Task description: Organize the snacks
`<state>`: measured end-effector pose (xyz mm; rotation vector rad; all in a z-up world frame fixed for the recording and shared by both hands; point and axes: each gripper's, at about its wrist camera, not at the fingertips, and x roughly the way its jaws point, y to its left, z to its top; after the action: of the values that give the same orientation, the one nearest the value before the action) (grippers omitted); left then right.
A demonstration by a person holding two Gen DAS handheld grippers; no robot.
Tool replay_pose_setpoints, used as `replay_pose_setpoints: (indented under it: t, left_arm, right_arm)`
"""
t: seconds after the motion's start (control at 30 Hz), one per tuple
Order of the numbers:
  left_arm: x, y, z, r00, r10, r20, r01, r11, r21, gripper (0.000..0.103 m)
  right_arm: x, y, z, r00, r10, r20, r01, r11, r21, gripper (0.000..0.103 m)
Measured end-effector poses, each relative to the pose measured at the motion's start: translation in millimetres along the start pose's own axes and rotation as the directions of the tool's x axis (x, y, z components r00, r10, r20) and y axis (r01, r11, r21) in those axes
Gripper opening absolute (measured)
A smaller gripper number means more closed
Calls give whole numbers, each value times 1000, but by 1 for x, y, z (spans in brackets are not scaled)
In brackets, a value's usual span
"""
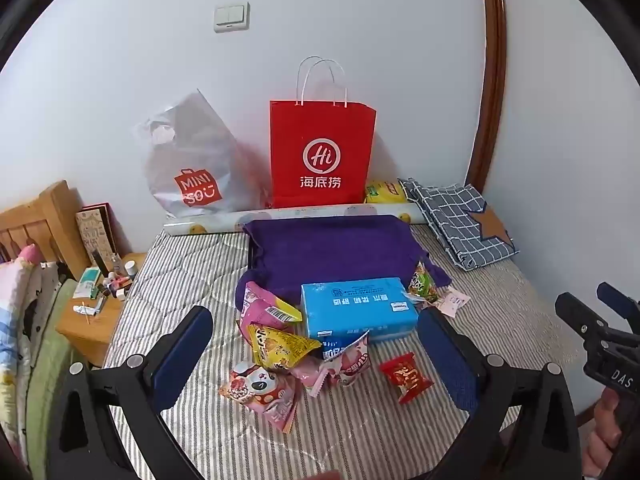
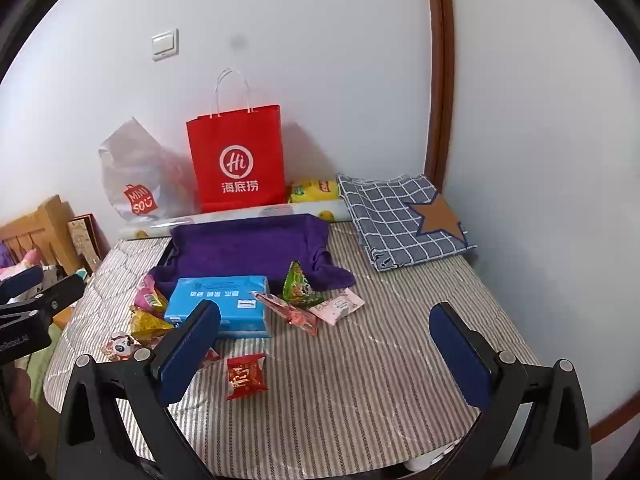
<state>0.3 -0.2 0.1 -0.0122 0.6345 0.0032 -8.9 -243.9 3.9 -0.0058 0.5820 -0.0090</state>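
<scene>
Snacks (image 1: 280,344) lie on the striped mattress (image 2: 360,380); left hand-held gripper (image 1: 316,344) and right hand-held gripper (image 2: 326,344) both gape wide, holding nothing.

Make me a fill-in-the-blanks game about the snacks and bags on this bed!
1. The tall paper bag by the wall is ____.
2. The blue tissue pack lies partly on a ____ cloth.
3. The checked cloth has a brown ____ on it.
4. Both pairs of tongs, left and right, are ____.

Missing words: red; purple; star; open
</scene>
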Motion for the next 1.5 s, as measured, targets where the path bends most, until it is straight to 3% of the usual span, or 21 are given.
replay_pose_setpoints:
  t: [0.13,0.3,0.47,1.5]
  left_arm:
    - [3,-4,4,1000,20,2,-20,1000,-2,103]
    - [-3,18,3,999,-13,36,16,998,-64,103]
    - [-9,12,0,998,14,56,-11,999,-40,103]
    - [-12,18,-6,998,14,54,-12,999,-47,103]
  right_arm:
    - [-1,-3,-1,1000,-11,-3,11,1000,6,103]
    - [-6,3,5,1000,-12,-15,12,1000,11,103]
    - [-6,0,5,1000,12,-9,-12,1000,18,103]
    - [-7,9,1,999,33,5,-33,999,2,103]
